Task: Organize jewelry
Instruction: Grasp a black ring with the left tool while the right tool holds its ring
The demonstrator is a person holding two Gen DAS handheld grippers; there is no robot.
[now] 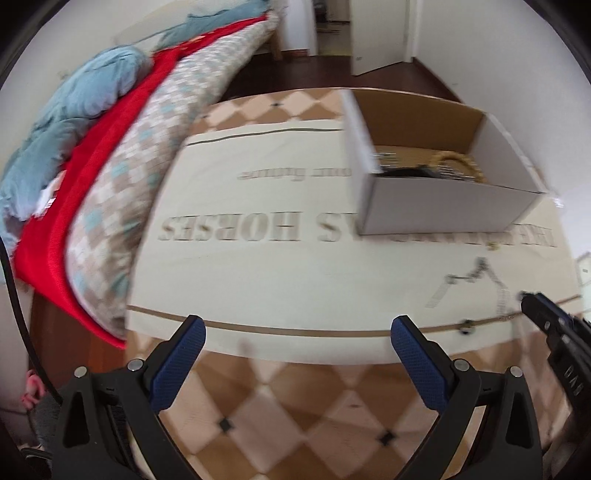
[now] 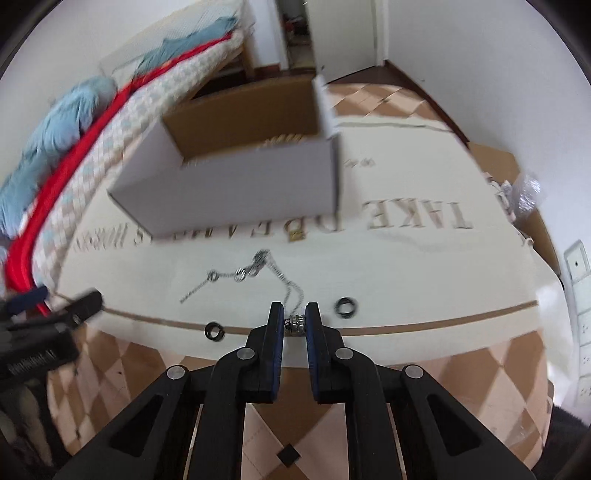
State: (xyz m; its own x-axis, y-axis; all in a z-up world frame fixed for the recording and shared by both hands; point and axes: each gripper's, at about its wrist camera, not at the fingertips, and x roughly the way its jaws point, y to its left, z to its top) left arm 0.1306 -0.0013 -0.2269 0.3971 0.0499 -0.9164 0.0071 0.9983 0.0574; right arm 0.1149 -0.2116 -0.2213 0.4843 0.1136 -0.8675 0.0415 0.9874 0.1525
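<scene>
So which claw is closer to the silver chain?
The right claw. It is shut on one end of the silver chain. The left claw is open, off to the chain's left, not touching it.

We see white walls [image 1: 480, 44], a dark wooden floor [image 1: 295, 70] and an open white door [image 1: 380, 33]. Beside us, a bed [image 1: 155, 122] carries checked, red and blue bedding.

Silver chain [image 2: 258, 271] sprawls on the cloth before the box, one end pinched. Two black rings [image 2: 346, 307] lie near. Gold chain [image 2: 284, 140] inside the white box [image 2: 229, 192]
</scene>
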